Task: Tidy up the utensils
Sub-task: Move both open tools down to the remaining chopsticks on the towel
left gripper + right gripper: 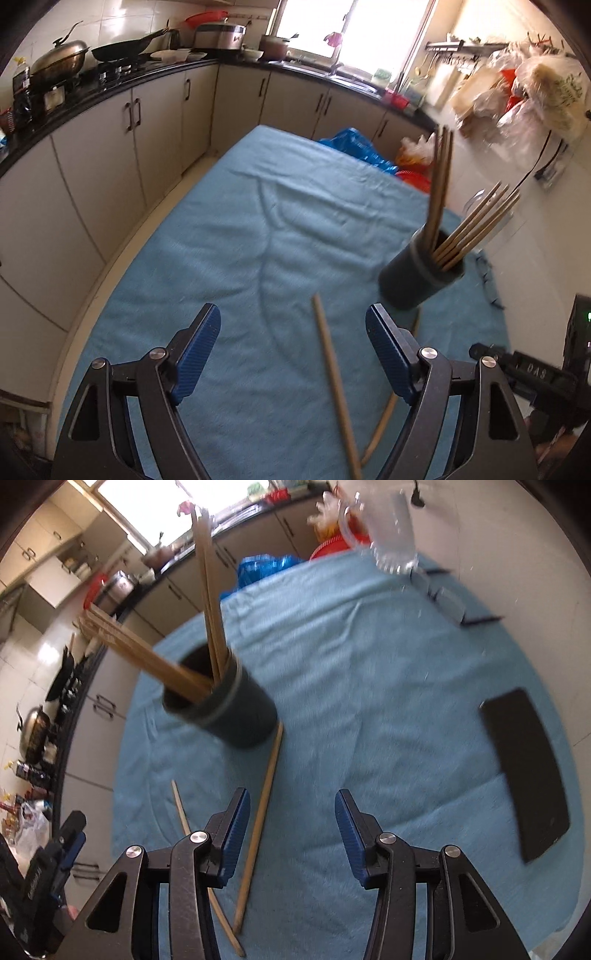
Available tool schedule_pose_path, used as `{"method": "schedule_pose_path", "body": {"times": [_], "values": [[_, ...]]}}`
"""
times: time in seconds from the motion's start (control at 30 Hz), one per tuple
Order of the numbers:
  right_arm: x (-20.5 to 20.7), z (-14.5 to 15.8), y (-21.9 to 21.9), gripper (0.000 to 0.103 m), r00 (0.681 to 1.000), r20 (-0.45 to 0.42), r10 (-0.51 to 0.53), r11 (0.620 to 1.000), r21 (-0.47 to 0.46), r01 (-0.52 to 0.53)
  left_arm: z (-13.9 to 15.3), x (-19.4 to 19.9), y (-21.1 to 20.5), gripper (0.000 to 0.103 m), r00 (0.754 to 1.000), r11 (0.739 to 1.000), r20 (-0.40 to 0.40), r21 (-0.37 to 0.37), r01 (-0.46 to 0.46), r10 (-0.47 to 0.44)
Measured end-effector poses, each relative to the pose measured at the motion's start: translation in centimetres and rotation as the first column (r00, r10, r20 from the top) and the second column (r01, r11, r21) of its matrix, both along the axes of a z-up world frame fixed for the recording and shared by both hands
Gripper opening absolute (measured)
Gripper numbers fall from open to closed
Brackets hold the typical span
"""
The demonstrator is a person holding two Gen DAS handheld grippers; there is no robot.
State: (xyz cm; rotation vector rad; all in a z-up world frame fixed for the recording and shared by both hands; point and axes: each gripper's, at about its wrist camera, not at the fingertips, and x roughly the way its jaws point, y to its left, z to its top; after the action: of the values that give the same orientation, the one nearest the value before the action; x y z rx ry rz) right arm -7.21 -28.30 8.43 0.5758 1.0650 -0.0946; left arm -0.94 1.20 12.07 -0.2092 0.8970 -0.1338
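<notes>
Beyond my fingers a blue cloth point(229, 236) covers the counter. Pale cabinets point(110, 147) under a black worktop point(147, 72) curve round ahead and to my left, white wall tiles point(122, 18) above, and a bright window point(347, 26) glares straight ahead.

Left gripper point(293, 325): jaws spread wide, blue ribbed pads facing each other, nothing pressed between them; tilted steeply downward. Right gripper point(291, 810): jaws parted at a moderate gap, pads clear of contact, also angled down. Each gripper's black frame shows at the edge of the other's view; the two work close, side by side.
</notes>
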Motion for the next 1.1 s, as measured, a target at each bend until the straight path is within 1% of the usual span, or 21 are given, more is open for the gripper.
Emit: {"method": "schedule_pose_path", "body": {"times": [0.2, 0.27, 0.3, 0.37, 0.4, 0.43, 0.47, 0.53, 0.6, 0.63, 0.7, 0.73, 0.83, 0.97, 1.0, 1.1], "values": [[1.2, -2.1, 2.0, 0.052, 0.998, -0.053, 0.024, 1.000, 0.000, -0.024, 0.0, -1.5, 1.9, 0.080, 1.000, 0.999, -0.019, 0.041, 0.016, -0.015], [1.9, -2.9, 2.4, 0.049, 0.997, -0.075, 0.028, 0.999, 0.022, -0.027, 0.0, -2.0, 2.7, 0.080, 1.000, 0.999, -0.021, 0.051, 0.016, -0.015], [2.3, -3.4, 2.6, 0.046, 0.995, -0.090, 0.031, 0.999, 0.025, -0.029, -0.1, -2.3, 3.3, 0.080, 0.999, 0.998, -0.028, 0.052, 0.018, -0.017], [3.2, -4.3, 3.4, 0.036, 0.993, -0.112, 0.044, 0.999, 0.019, -0.043, -0.1, -2.6, 3.9, 0.080, 0.999, 0.998, -0.038, 0.051, 0.022, -0.020], [3.5, -4.7, 3.8, 0.035, 0.991, -0.123, 0.044, 0.999, 0.009, -0.043, -0.1, -2.8, 4.4, 0.080, 0.999, 0.998, -0.041, 0.054, 0.022, -0.020], [4.1, -5.2, 4.1, 0.032, 0.990, -0.133, 0.042, 0.999, 0.003, -0.042, -0.1, -3.0, 4.9, 0.080, 0.999, 0.998, -0.044, 0.059, 0.020, -0.018], [4.6, -5.6, 4.4, 0.026, 0.989, -0.140, 0.043, 0.999, -0.006, -0.044, -0.1, -3.2, 5.4, 0.080, 0.999, 0.998, -0.048, 0.062, 0.019, -0.016], [5.2, -6.0, 4.8, 0.025, 0.987, -0.154, 0.040, 0.999, -0.027, -0.045, -0.2, -3.5, 6.3, 0.080, 0.999, 0.998, -0.052, 0.066, 0.014, -0.010], [5.8, -6.2, 5.4, 0.023, 0.988, -0.147, 0.042, 0.997, -0.055, -0.050, -0.3, -3.6, 7.1, 0.080, 0.998, 0.998, -0.058, 0.065, 0.008, -0.004], [6.2, -6.2, 5.7, 0.020, 0.988, -0.145, 0.050, 0.994, -0.090, -0.063, -0.4, -3.7, 7.5, 0.080, 0.998, 0.998, -0.065, 0.062, 0.008, -0.004], [6.8, -6.1, 6.1, 0.014, 0.988, -0.144, 0.061, 0.990, -0.118, -0.079, -0.6, -3.7, 8.0, 0.080, 0.997, 0.998, -0.078, 0.061, 0.010, -0.006], [7.0, -6.1, 6.3, 0.009, 0.986, -0.150, 0.070, 0.987, -0.131, -0.090, -0.7, -3.7, 8.0, 0.080, 0.996, 0.998, -0.083, 0.058, 0.016, -0.011], [6.8, -6.2, 6.6, 0.008, 0.981, -0.171, 0.095, 0.984, -0.133, -0.118, -1.0, -3.3, 7.7, 0.080, 0.993, 0.997, -0.104, 0.044, 0.055, -0.050], [5.1, -6.2, 6.4, 0.007, 0.973, -0.185, 0.140, 0.976, -0.140, -0.167, -1.5, -2.3, 6.1, 0.080, 0.982, 0.992, -0.141, 0.012, 0.128, -0.125], [4.6, -6.2, 6.1, 0.007, 0.971, -0.188, 0.145, 0.974, -0.144, -0.173, -1.8, -1.8, 5.4, 0.080, 0.975, 0.989, -0.165, -0.009, 0.149, -0.148], [3.0, -6.3, 4.8, 0.007, 0.970, -0.197, 0.140, 0.974, -0.147, -0.170, -2.5, -0.4, 3.7, 0.080, 0.960, 0.983, -0.214, -0.064, 0.172, -0.182]]}}
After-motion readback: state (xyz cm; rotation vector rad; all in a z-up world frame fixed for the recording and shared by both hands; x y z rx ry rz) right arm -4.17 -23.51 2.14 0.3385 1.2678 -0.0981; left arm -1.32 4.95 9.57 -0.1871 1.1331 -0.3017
